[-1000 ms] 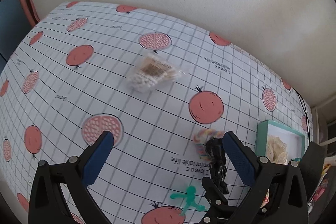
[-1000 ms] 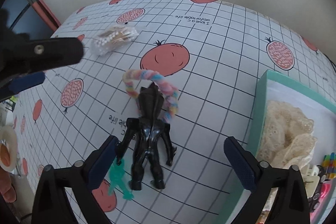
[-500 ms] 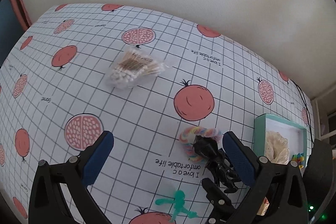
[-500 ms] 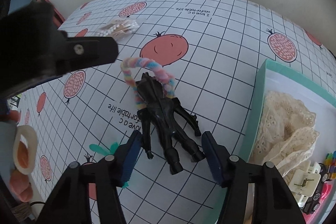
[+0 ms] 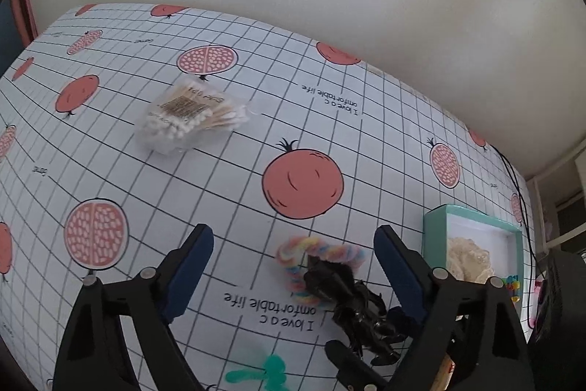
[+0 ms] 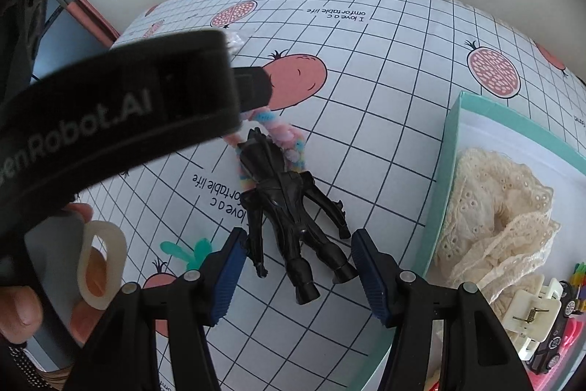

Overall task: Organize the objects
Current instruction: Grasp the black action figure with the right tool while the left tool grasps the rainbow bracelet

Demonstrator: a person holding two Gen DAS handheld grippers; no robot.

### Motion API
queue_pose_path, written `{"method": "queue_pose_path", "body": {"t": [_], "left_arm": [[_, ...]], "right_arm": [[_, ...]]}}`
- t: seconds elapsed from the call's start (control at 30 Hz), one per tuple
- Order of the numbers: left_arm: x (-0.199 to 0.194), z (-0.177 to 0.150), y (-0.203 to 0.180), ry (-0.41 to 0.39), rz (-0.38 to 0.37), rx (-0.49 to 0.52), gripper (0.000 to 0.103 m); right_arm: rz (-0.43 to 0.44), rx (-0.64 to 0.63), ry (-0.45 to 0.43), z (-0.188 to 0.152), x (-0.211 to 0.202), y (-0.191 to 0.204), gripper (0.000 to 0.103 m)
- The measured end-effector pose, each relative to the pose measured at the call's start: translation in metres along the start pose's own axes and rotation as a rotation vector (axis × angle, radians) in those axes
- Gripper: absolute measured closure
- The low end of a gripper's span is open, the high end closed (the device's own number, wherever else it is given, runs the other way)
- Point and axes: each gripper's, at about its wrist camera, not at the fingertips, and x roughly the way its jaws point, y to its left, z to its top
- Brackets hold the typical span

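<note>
A black toy figure (image 6: 285, 204) lies face down on the pomegranate-print tablecloth. My right gripper (image 6: 298, 259) is shut on its legs, one blue pad at each side. The figure's head rests on a pastel scrunchie (image 6: 289, 141). In the left wrist view that scrunchie (image 5: 318, 262) sits between the fingers of my left gripper (image 5: 293, 244), whose jaws are closing but stand wide, with the pads clear of it. The black figure (image 5: 348, 299) lies just behind the right finger. A clear bag of cotton swabs (image 5: 186, 116) lies further off.
A teal box (image 6: 441, 185) at the right holds cream lace (image 6: 494, 215), a white hair clip (image 6: 531, 314) and a toy car (image 6: 553, 354). A green toy (image 6: 190, 250) lies near the front. The left gripper's body (image 6: 110, 134) and a hand (image 6: 22, 310) fill the right wrist view's left side.
My right gripper closed on the black figure's legs and the figure turned. My left gripper came down and forward over the scrunchie, and its jaws narrowed a little.
</note>
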Motion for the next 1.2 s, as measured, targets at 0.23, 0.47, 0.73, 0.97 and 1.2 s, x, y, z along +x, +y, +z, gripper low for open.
{"method": "queue_pose_path", "body": {"t": [0.23,0.47,0.73,0.97,1.2], "left_arm": [[0.0080,-0.0038,0.0016,0.010,-0.021,-0.014,0.033],[0.0081,-0.0031,0.0005,0.018,-0.054,-0.020,0.052],[0.0084,-0.0032,0.0004,0.034,-0.082,-0.021,0.053],[0.0074,-0.0029,-0.0035,0.036,-0.073,0.003,0.060],[0.0061,-0.0029,-0.0033,0.030,-0.074,-0.009,0.065]], "right_arm": [[0.009,0.004,0.003,-0.0026,-0.0003,-0.0009,0.041],[0.019,0.009,0.003,0.0000,-0.0001,-0.0049,0.041],[0.022,0.010,0.004,-0.0062,0.0006,-0.0033,0.041],[0.021,0.011,0.004,-0.0032,0.0031,0.0002,0.041],[0.022,0.012,0.008,0.0025,0.0084,-0.0012,0.041]]}}
